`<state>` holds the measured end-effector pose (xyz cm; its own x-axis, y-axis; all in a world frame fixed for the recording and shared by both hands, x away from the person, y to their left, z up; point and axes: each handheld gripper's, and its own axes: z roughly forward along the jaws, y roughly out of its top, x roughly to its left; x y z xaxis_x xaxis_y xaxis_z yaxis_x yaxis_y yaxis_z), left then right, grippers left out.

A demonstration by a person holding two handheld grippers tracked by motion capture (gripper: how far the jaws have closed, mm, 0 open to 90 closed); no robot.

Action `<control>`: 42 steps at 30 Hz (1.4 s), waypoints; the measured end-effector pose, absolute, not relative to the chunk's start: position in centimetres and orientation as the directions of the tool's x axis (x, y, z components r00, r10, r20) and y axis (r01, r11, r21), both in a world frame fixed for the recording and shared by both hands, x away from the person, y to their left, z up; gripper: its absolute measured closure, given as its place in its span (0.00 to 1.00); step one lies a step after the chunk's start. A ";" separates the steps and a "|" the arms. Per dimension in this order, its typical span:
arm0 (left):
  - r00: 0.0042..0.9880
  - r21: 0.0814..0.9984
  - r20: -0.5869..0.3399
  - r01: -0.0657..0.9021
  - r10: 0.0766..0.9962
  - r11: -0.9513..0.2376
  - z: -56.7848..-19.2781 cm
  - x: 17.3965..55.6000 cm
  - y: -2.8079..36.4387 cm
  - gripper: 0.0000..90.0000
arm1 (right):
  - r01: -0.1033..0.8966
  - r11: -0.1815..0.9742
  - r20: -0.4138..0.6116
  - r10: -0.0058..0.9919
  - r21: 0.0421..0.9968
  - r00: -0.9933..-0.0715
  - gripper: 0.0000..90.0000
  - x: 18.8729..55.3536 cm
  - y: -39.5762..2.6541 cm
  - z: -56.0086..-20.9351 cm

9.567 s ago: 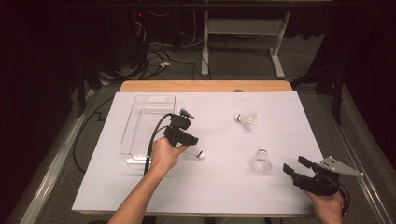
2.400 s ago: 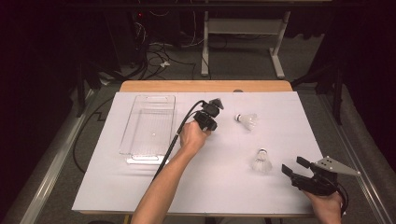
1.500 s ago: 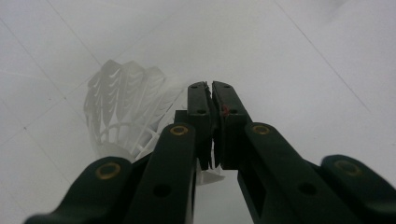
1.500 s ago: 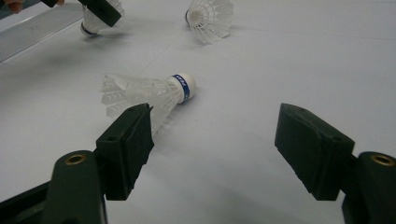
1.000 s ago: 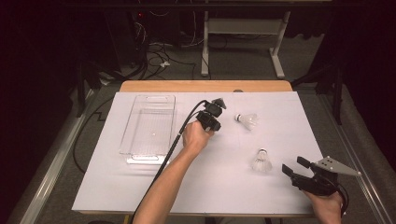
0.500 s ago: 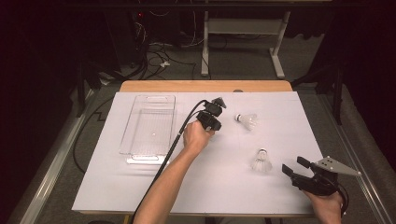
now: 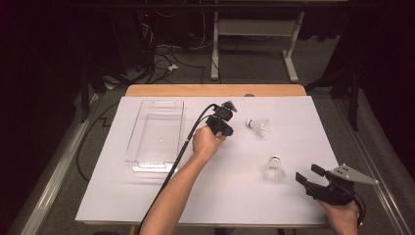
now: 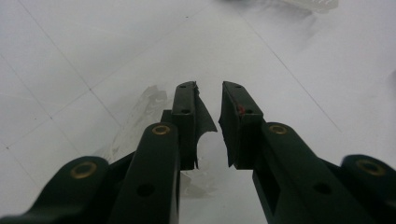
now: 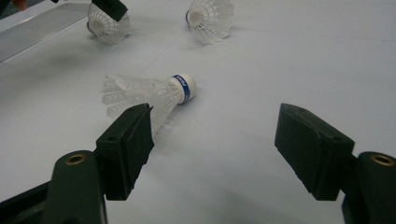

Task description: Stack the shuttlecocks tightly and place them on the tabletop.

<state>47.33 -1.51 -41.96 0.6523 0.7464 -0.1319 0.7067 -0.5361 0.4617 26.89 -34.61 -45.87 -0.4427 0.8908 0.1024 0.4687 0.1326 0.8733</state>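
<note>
My left gripper [image 7: 222, 120] is over the upper middle of the white table sheet, its jaws [image 8: 208, 88] a narrow gap apart and just opening. A white shuttlecock [image 8: 144, 109] lies on the sheet under and between them, and its feathers stick out beside one jaw. That shuttlecock [image 9: 105, 25] is also in the right gripper view, with a black jaw tip above it. A second shuttlecock [image 7: 259, 126] lies just right of the left gripper. A third, blue-banded shuttlecock [image 7: 274, 169] [image 9: 154, 93] lies just ahead of my right gripper [image 7: 308, 174] [image 9: 215, 114], which stands wide open with nothing between its jaws.
A clear plastic tray [image 7: 147, 159] sits on the left part of the sheet, with the left gripper's cable [image 7: 181, 147] running past its right side. The table's wooden far edge [image 7: 215, 90] shows beyond the sheet. Dark floor, cables and a stand lie behind.
The left hand has moved from beside the tray to the upper middle of the table. Over the last second neither hand has visibly shifted.
</note>
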 end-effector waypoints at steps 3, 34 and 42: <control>0.653 0.467 -0.131 0.704 0.746 -0.534 -41.8 47.3 -1.5 0.83 | 0.470 0.132 0.103 0.891 0.873 -0.443 0.31 26.9 -34.6 -45.9; 0.657 0.496 -0.164 0.700 0.736 -0.514 -41.5 47.2 -1.5 0.68 | 0.468 0.132 0.102 0.891 0.874 -0.443 0.31 26.9 -34.6 -45.9; 0.655 0.502 -0.174 0.701 0.735 -0.506 -41.5 47.1 -1.5 0.64 | 0.468 0.132 0.103 0.891 0.874 -0.443 0.31 26.9 -34.6 -45.9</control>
